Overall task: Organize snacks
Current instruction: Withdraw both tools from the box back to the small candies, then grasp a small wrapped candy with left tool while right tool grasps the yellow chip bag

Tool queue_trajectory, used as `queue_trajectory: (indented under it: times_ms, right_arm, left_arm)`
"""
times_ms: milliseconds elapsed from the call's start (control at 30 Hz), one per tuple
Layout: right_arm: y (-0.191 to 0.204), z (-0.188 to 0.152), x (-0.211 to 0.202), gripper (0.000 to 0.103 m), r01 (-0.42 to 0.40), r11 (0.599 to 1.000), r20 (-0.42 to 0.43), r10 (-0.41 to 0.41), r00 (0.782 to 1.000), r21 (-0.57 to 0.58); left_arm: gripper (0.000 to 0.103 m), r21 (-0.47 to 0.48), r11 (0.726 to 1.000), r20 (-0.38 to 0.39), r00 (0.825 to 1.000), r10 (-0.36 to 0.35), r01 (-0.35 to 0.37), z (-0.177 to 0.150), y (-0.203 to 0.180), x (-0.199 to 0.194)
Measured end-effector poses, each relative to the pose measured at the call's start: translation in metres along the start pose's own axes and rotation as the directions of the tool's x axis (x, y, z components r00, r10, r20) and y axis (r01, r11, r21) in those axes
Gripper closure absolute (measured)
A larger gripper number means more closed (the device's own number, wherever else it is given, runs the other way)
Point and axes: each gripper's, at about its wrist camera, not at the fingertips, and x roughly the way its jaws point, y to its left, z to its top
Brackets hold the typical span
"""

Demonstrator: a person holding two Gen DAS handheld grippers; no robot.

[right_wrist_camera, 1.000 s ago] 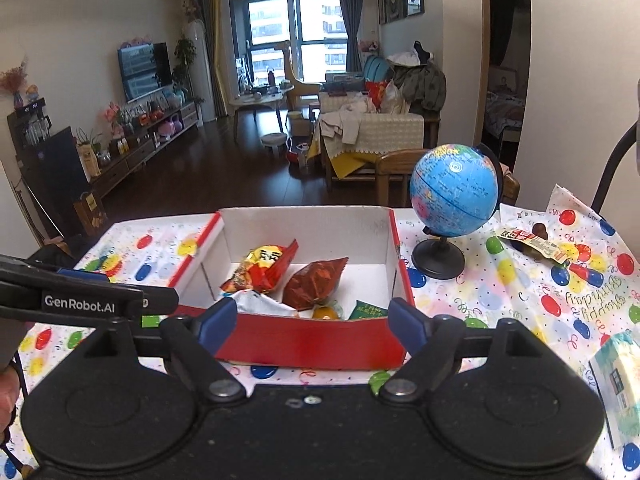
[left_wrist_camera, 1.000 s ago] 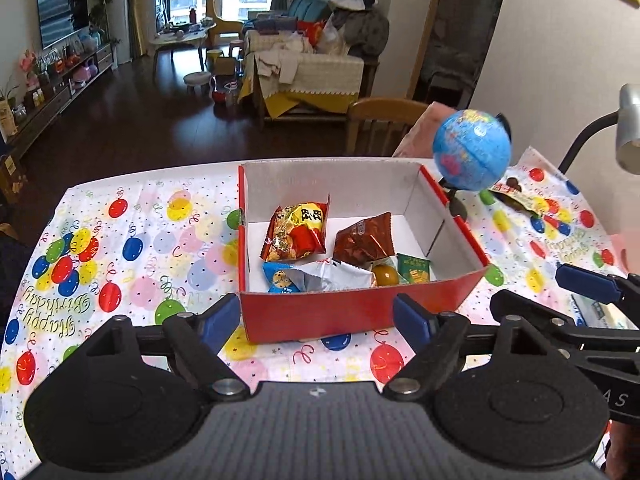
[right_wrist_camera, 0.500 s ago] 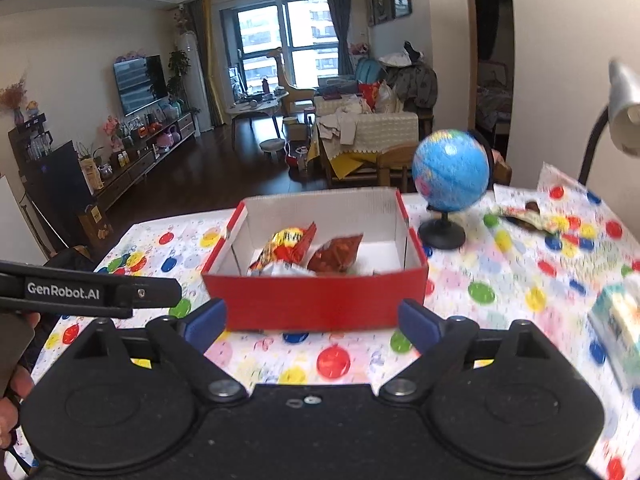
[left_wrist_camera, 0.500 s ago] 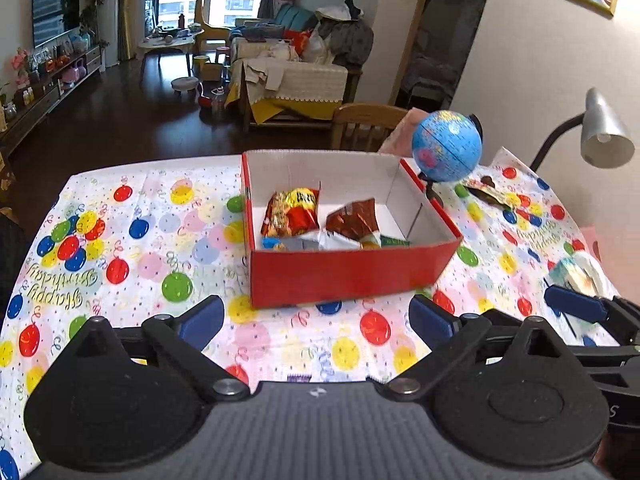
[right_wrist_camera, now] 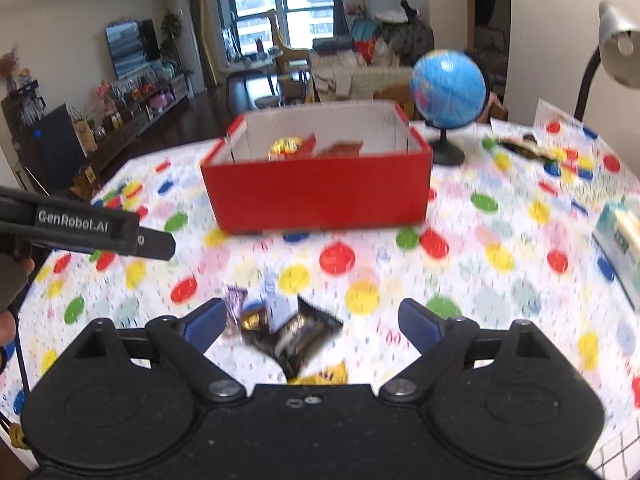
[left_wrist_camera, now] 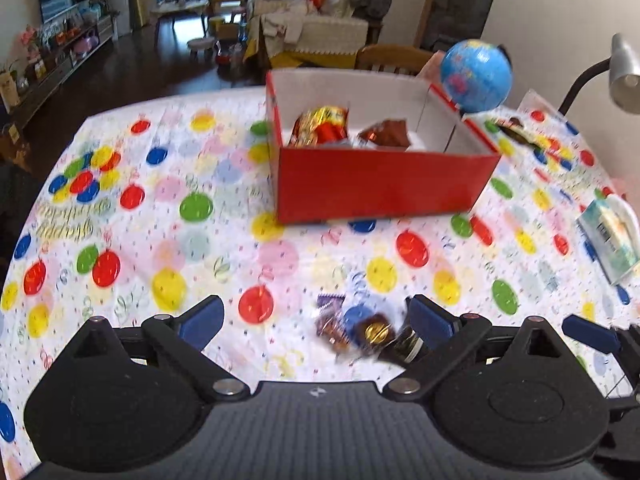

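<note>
A red box (left_wrist_camera: 380, 184) with a white inside stands on the balloon tablecloth (left_wrist_camera: 160, 200) and holds several snack packets (left_wrist_camera: 320, 128). It also shows in the right wrist view (right_wrist_camera: 320, 192). A small pile of loose wrapped snacks (left_wrist_camera: 352, 328) lies on the cloth near the front. In the right wrist view the pile (right_wrist_camera: 288, 332) includes a black packet and a yellow one. My left gripper (left_wrist_camera: 316, 318) is open and empty above the cloth, left of the pile. My right gripper (right_wrist_camera: 308, 320) is open and empty over the pile.
A blue globe (right_wrist_camera: 448, 84) on a black stand sits right of the box. A desk lamp (right_wrist_camera: 616, 48) stands at the far right. A tissue pack (right_wrist_camera: 620, 248) lies at the right edge. A snack wrapper (right_wrist_camera: 524, 148) lies behind it.
Both grippers have pulled back from the red box toward the table's front. The loose snack pile has come into view between the fingers. Both stay open.
</note>
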Motion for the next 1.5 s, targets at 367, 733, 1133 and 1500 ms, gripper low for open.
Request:
queue_trajectory:
  times_ms: [367,733,1133,1500]
  right_arm:
    - [-0.002,-0.037,0.027,0.015,-0.009,1.000,-0.100,0.008,0.995,-0.011]
    - [-0.009,-0.042,0.051,0.022,-0.048,0.999,-0.164,0.045,0.985,-0.019]
    - [-0.016,-0.043,0.063,0.027,-0.075,0.997,-0.190,0.069,0.979,-0.025]
    - [-0.014,-0.049,0.069,0.056,-0.109,0.992,-0.225,0.093,0.970,-0.058]
  left_arm:
    - [0.003,-0.049,0.997,-0.111,0.992,0.061,-0.066,-0.018,0.005,0.050]
    - [0.004,-0.190,0.972,-0.221,0.971,0.095,-0.139,-0.021,0.018,0.094]
    - [0.030,-0.258,0.954,-0.274,0.959,0.077,-0.150,-0.015,0.010,0.116]
    - [0.072,-0.272,0.953,-0.275,0.960,0.052,-0.130,-0.009,-0.003,0.122]
